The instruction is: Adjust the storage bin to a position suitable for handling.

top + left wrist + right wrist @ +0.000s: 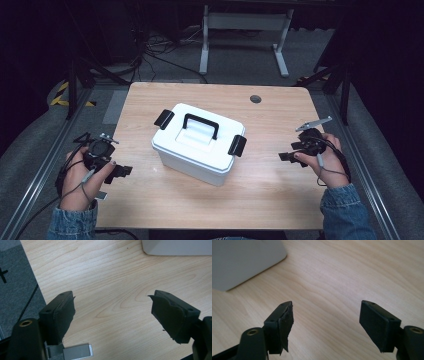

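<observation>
bright table (280, 200), dark surroundings; soft, slightly blurry frames.

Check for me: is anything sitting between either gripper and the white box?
Nothing visible. Bare wooden table lies between the left gripper and the white box, and between the right gripper and the box. Both grippers are open.

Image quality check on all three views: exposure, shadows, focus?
High view: table evenly lit, surroundings fall to black, white storage box bright but not blown out, soft shadow at its base. Left gripper view: wood grain sharp, near jaws slightly soft, box corner grey. Right gripper view: softer overall, box blurred and shaded.
</observation>
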`<state>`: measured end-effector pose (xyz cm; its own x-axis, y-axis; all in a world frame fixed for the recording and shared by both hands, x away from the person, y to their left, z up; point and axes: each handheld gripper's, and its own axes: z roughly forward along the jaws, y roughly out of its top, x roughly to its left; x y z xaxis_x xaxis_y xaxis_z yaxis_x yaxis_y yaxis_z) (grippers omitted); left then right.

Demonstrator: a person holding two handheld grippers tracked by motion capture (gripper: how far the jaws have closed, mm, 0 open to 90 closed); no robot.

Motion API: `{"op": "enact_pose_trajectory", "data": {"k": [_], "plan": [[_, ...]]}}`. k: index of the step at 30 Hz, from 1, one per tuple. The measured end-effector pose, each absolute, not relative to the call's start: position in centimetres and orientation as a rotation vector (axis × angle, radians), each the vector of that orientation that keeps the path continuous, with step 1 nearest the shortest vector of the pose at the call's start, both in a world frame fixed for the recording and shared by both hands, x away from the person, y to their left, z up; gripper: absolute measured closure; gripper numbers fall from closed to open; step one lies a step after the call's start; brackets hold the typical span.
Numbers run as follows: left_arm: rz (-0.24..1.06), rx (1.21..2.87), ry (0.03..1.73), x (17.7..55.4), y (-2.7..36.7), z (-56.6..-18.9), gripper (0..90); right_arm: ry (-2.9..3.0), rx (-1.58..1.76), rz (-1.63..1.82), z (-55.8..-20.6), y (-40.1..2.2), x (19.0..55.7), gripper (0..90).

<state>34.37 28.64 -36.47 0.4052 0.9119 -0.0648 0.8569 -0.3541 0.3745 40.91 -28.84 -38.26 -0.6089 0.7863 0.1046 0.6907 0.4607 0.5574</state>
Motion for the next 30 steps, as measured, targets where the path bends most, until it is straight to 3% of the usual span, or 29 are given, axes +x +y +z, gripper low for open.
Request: {"op": "enact_pose_trajectory", "data": {"k": [4, 6, 9, 20, 30], "plan": [[0.232, 2.325, 1.537, 34.3, 28.5, -36.5, 19.9, 2.515, 1.245, 0.901, -37.6, -28.0, 41.2, 35.6], [0.243, 2.34, 1.539, 34.3, 28.4, -36.6, 20.6, 2.543, 1.217, 0.947, -37.3, -27.8, 41.3, 45.1], [0.245, 2.351, 1.532, 34.3, 28.6, -36.5, 21.3, 2.591, 1.199, 1.01, -37.0, -27.3, 41.4, 48.9], [0.237, 2.339, 1.523, 34.4, 28.5, -36.3, 22.5, 2.633, 1.043, 1.009, -33.1, -24.0, 42.2, 50.3], [0.24, 2.34, 1.5, 35.1, 28.4, -35.9, 22.0, 2.709, 0.84, 1.024, -30.3, -17.9, 43.4, 48.8]]}}
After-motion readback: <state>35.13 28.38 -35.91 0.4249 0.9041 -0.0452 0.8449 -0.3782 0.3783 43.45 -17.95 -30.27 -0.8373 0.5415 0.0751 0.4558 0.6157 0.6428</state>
